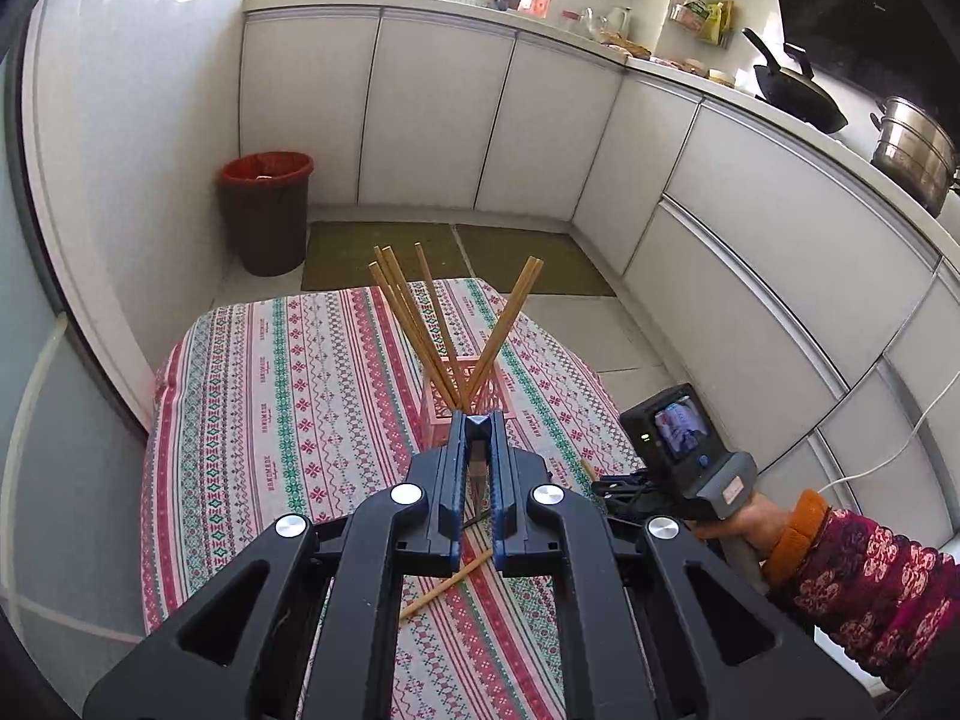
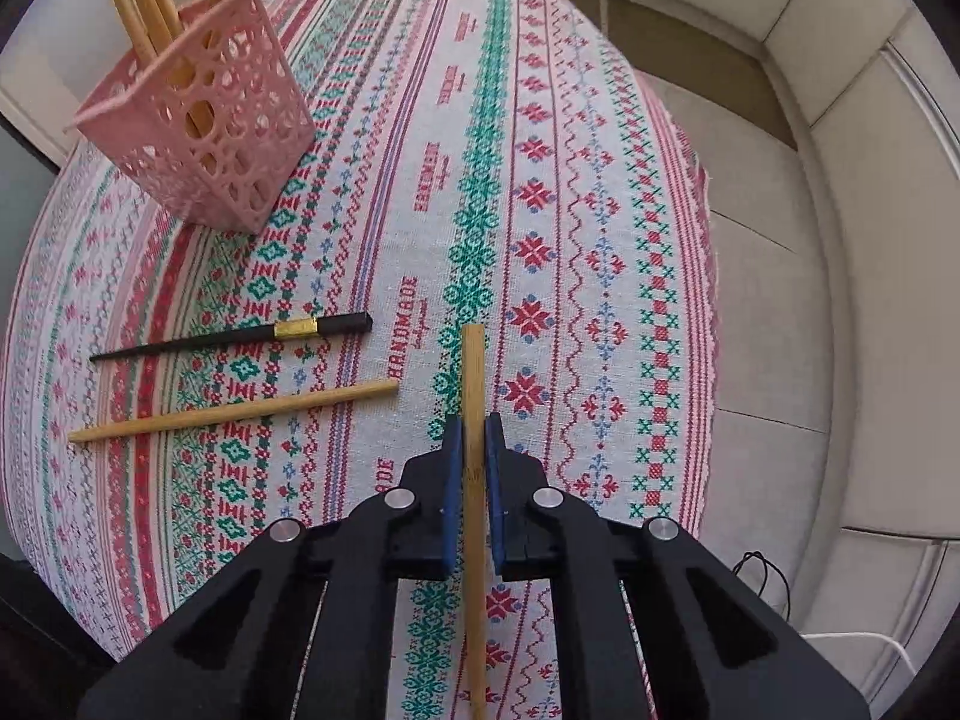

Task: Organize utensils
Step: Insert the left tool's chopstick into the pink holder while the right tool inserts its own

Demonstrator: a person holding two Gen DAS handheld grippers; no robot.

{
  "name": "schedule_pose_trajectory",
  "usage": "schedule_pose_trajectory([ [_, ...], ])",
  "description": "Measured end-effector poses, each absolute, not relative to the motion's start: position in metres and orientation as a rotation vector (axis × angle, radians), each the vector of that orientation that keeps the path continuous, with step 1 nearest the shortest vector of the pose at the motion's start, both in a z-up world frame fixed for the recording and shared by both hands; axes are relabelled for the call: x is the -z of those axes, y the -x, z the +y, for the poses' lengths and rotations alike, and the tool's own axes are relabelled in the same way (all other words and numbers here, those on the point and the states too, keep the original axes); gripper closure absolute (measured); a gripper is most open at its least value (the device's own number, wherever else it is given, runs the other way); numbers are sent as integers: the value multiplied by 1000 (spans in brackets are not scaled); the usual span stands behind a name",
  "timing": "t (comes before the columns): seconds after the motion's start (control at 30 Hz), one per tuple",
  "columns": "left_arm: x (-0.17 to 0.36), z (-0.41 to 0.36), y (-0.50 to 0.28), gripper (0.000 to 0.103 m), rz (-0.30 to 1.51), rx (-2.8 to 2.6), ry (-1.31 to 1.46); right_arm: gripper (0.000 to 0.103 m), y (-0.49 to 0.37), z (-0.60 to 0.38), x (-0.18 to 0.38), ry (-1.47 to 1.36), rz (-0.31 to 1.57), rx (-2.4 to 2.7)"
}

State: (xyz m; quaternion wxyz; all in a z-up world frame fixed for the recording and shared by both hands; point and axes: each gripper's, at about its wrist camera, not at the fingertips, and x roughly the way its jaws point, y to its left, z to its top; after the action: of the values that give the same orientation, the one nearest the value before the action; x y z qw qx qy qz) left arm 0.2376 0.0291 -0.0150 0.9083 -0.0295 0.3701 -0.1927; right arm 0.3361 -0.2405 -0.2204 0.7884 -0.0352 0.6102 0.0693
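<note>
A pink perforated basket (image 2: 204, 114) stands on the patterned tablecloth (image 2: 540, 120) and holds several wooden chopsticks (image 1: 414, 324). My right gripper (image 2: 474, 426) is shut on a wooden chopstick (image 2: 473, 372) that runs along its fingers, above the cloth. A second wooden chopstick (image 2: 234, 411) and a black chopstick with a gold band (image 2: 240, 336) lie on the cloth to its left. My left gripper (image 1: 478, 420) is above the table just before the basket (image 1: 438, 408), its jaws nearly together with a dark object between them. A loose chopstick (image 1: 444, 585) lies below it.
The small table stands in a kitchen with white cabinets (image 1: 432, 108) around it. A brown bin with a red liner (image 1: 267, 210) stands on the floor behind. A wok (image 1: 798, 93) and a steel pot (image 1: 915, 150) sit on the counter at right.
</note>
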Motion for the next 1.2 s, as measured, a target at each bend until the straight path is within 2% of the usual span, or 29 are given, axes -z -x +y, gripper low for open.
schedule_pose_trajectory([
  [0.27, -4, 28, -237, 97, 717, 398, 81, 95, -275, -275, 101, -193, 1001, -154],
  [0.6, -25, 16, -276, 97, 654, 361, 86, 95, -277, -272, -49, -379, 579, -208],
  [0.77, -9, 8, -311, 97, 682, 323, 63, 95, -301, -252, -66, -400, 444, -174],
  [1.0, 42, 5, -354, 94, 825, 313, 83, 95, -337, -233, -50, -433, 376, -154],
  [1.2, 28, 44, -334, 80, 709, 299, 268, 95, -354, -222, -29, -401, 331, -116],
])
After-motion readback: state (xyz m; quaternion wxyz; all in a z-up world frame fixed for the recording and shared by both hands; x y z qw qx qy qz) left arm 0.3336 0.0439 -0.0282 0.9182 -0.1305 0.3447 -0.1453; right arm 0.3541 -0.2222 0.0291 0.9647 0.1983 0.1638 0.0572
